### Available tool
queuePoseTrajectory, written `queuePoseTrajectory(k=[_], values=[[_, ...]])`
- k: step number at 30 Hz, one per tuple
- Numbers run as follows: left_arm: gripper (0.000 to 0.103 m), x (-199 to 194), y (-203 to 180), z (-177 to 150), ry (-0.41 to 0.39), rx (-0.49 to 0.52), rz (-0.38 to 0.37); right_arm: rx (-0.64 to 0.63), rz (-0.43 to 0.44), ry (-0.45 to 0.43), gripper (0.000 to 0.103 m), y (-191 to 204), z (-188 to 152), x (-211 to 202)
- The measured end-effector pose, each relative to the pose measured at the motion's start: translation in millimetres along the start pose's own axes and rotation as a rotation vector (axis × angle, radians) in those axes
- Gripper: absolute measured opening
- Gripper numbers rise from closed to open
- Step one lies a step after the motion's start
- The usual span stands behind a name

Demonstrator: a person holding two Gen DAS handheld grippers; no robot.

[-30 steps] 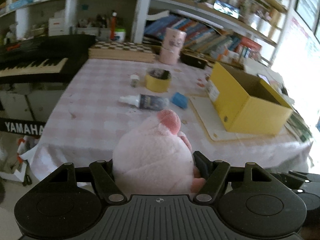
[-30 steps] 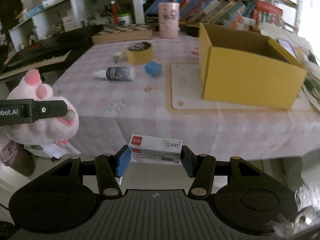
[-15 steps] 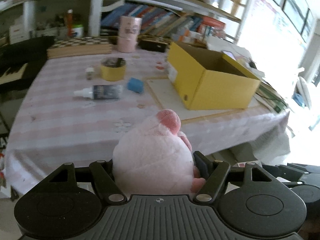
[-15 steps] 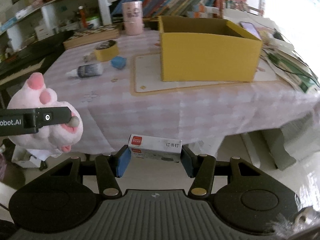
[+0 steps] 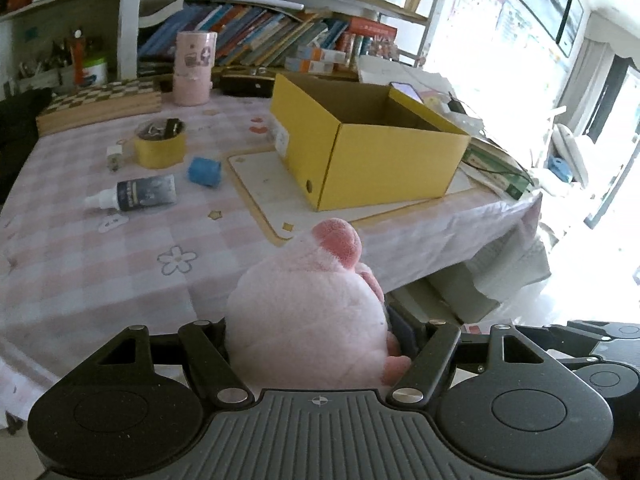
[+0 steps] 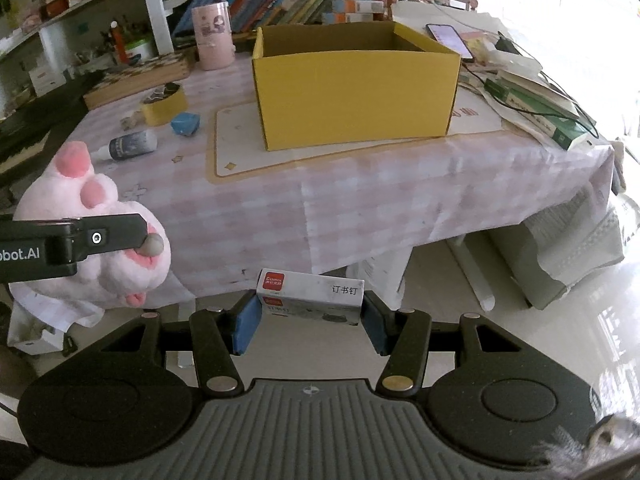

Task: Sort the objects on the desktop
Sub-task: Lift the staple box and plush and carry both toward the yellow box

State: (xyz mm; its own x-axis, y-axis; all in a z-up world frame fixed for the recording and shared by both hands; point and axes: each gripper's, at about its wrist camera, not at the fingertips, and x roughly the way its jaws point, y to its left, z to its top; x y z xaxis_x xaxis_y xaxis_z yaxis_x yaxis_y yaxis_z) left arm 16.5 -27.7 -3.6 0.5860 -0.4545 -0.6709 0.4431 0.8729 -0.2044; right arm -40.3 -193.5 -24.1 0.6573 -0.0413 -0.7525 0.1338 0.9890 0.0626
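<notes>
My left gripper (image 5: 316, 332) is shut on a pink plush toy (image 5: 304, 312), which fills the space between its fingers; the same plush toy (image 6: 92, 232) shows at the left of the right wrist view with a black finger across it. My right gripper (image 6: 310, 316) is shut on a small white staples box (image 6: 312, 294) with a red label, held off the table in front of its near edge. An open yellow cardboard box (image 5: 360, 144) (image 6: 352, 84) stands on a cream mat (image 6: 304, 152) on the pink checked tablecloth (image 5: 100, 264).
On the cloth left of the yellow box lie a dark bottle with a white cap (image 5: 136, 196), a blue block (image 5: 204, 172), a yellow tape roll holding clips (image 5: 160, 144) and a small white item (image 5: 114, 156). A pink cylinder (image 5: 194, 68), a chessboard and bookshelves stand behind. Books, cables and a phone crowd the right edge.
Both views have swung right and rolled: the keyboard has left the picture and the yellow box now sits near the centre. Both grips are unchanged.
</notes>
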Motion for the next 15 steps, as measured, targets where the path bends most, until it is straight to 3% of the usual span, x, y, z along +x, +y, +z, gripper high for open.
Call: queuePoseTrajectory(k=[15], values=[[0.073,15.5,-7.1,15.2,-0.004,0.016,-0.015,0.002,-0.008,-0.004,0.052,-9.8,13.0,7.5]])
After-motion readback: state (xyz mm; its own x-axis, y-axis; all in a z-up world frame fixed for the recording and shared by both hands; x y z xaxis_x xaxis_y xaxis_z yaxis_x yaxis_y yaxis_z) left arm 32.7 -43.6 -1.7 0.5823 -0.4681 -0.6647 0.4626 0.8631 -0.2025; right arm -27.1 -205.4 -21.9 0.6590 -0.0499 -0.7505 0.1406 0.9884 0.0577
